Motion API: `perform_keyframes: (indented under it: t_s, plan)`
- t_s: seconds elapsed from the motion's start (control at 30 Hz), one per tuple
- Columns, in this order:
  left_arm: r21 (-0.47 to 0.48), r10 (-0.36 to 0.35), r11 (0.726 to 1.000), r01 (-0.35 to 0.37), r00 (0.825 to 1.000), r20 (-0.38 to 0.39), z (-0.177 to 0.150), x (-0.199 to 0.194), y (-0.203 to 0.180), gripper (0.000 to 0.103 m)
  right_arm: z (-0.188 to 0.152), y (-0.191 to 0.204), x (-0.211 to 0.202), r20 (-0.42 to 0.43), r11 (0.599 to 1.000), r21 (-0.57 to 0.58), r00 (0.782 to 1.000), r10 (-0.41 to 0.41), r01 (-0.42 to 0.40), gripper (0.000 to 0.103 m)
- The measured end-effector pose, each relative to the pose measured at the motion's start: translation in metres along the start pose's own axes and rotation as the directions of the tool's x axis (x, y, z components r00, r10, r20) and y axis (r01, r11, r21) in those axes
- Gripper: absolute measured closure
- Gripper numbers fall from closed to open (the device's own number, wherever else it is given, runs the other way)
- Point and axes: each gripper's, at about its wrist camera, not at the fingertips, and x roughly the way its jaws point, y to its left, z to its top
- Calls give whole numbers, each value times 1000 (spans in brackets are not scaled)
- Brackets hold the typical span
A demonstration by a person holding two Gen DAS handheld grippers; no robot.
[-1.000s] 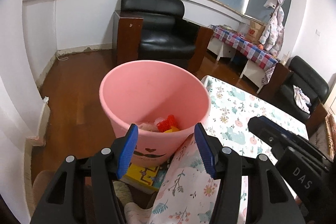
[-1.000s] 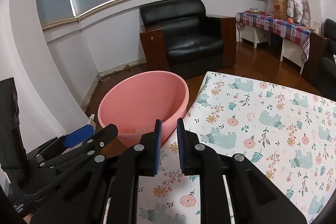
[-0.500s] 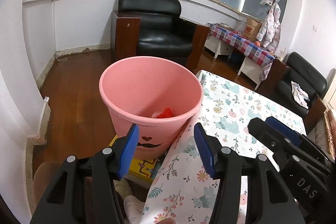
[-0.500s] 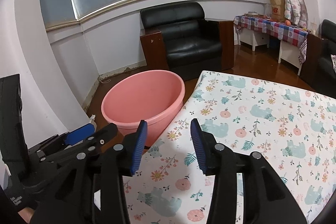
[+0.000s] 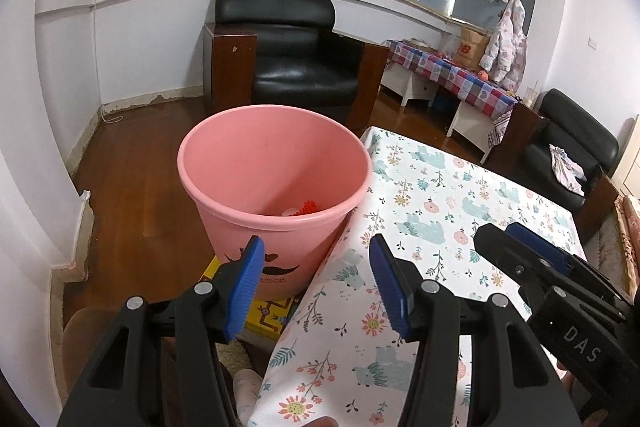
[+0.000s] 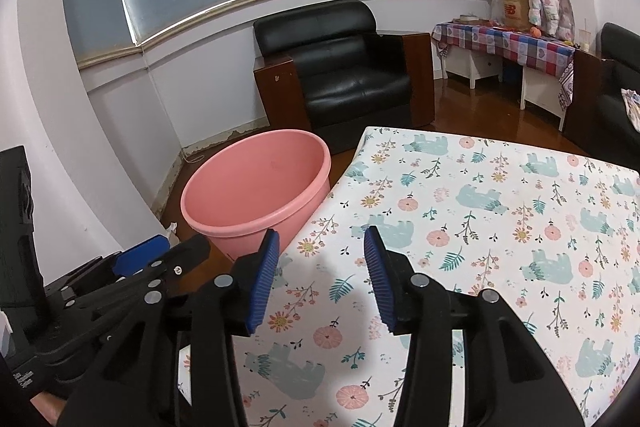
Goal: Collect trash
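Note:
A pink plastic bin [image 5: 276,183] stands on the floor against the table's left edge; it also shows in the right wrist view [image 6: 256,187]. Red and pale trash [image 5: 302,209] lies at its bottom, mostly hidden by the rim. My left gripper [image 5: 316,287] is open and empty, near the bin's front wall at the table corner. My right gripper [image 6: 320,271] is open and empty above the table's near left part. The right gripper also shows in the left wrist view [image 5: 532,263].
The table wears a white floral cloth [image 6: 500,227]. A yellow box [image 5: 272,315] lies under the bin. A black armchair [image 5: 296,67] stands behind the bin. A side table with a checked cloth [image 6: 508,39] is at the far right.
My right gripper has opened from shut and drawn back from the bin over the table. My left gripper has pulled back and up a little; less of the trash inside shows.

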Motion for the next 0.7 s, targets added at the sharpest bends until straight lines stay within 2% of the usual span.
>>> perform_keyframes:
  t_s: [0.7]
  plan:
    - [-9,-18,1000,18,1000,-7,1,2,2,49,0,3,-4,16,1000,-23,1000,-12,12,58]
